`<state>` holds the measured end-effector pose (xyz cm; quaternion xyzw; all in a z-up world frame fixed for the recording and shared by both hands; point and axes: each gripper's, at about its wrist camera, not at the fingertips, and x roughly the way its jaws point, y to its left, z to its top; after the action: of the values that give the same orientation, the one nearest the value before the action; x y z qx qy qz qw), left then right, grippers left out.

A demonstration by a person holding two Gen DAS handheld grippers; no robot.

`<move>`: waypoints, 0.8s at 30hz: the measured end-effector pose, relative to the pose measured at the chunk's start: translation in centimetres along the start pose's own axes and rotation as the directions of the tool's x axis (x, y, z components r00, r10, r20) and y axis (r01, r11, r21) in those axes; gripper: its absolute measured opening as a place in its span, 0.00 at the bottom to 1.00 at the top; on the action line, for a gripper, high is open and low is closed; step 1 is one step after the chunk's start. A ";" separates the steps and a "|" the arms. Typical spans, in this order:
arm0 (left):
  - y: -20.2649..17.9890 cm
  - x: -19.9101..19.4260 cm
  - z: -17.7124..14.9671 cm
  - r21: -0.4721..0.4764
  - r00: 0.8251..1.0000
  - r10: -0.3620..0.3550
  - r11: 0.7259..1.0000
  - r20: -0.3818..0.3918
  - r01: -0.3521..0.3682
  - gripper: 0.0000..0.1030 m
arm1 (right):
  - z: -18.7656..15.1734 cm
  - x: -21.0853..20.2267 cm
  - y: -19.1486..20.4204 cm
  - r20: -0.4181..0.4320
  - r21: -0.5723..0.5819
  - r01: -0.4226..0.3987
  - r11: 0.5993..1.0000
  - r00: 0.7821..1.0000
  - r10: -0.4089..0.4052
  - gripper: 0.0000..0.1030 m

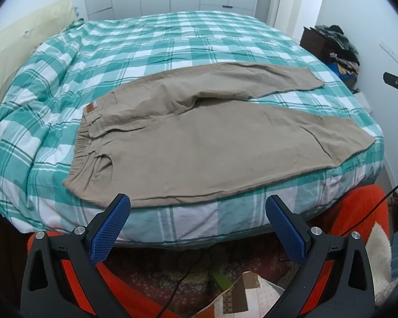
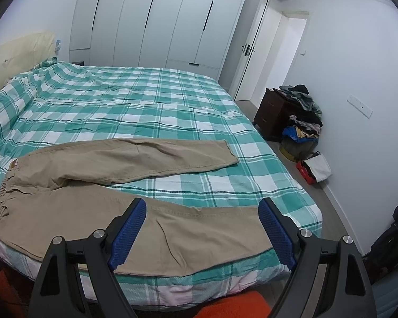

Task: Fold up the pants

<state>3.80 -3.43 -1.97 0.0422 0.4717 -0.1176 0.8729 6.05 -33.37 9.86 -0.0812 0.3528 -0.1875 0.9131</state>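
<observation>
Khaki pants (image 2: 114,185) spread flat on green-checked bed (image 2: 151,100), legs parted, waistband at left. Right tongs (image 2: 202,209) gape wide above the near leg, empty. Clothes heap (image 2: 302,122) by dark nightstand (image 2: 272,114).

Both cameras hang just off the near edge of the bed (image 1: 172,39), looking across it toward the wardrobe (image 2: 159,21). The left one tilts down more steeply, near the waistband end of the pants (image 1: 199,137); the right one sits over the leg end. Both share the pants (image 2: 66,204), the bed and the far wall.
</observation>
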 end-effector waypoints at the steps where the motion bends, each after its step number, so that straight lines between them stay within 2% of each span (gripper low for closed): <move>1: 0.0 0.0 0.0 0.001 1.000 0.000 1.000 -0.001 0.000 0.99 | 0.0 0.0 -0.1 -0.002 0.001 -0.001 1.000 1.000 0.001 0.83; 10: 0.0 0.9 0.1 0.008 1.000 -0.003 1.000 -0.020 0.003 0.99 | -0.3 0.5 0.2 -0.013 0.006 -0.009 1.000 1.000 0.009 0.83; 13: 0.2 2.5 1.1 0.025 1.000 0.000 1.000 -0.019 0.001 0.99 | -1.0 1.1 0.4 0.004 0.044 -0.098 0.994 0.995 0.097 0.91; 16: 1.5 4.8 3.0 0.000 0.999 0.038 0.999 0.010 -0.038 0.99 | -2.8 3.3 2.3 -0.014 0.055 -0.224 0.973 0.974 0.225 0.92; 21: 3.0 10.9 5.8 -0.031 0.991 0.108 0.994 0.075 -0.106 0.99 | -6.5 8.1 8.0 -0.076 0.000 -0.318 0.948 0.945 0.317 0.92; 23: 3.4 13.8 5.3 -0.030 0.990 0.131 0.991 0.050 -0.129 0.99 | -8.0 10.0 9.8 -0.084 0.002 -0.348 0.937 0.934 0.347 0.92; 24: 3.6 15.7 4.7 -0.025 0.990 0.142 0.990 0.009 -0.142 0.99 | -9.1 11.4 11.0 -0.078 0.009 -0.368 0.930 0.927 0.367 0.92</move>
<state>16.80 -3.39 -12.58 0.0643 0.4641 -0.0496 0.8821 10.81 -28.01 -6.93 -0.0089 0.3980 -0.0154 0.9172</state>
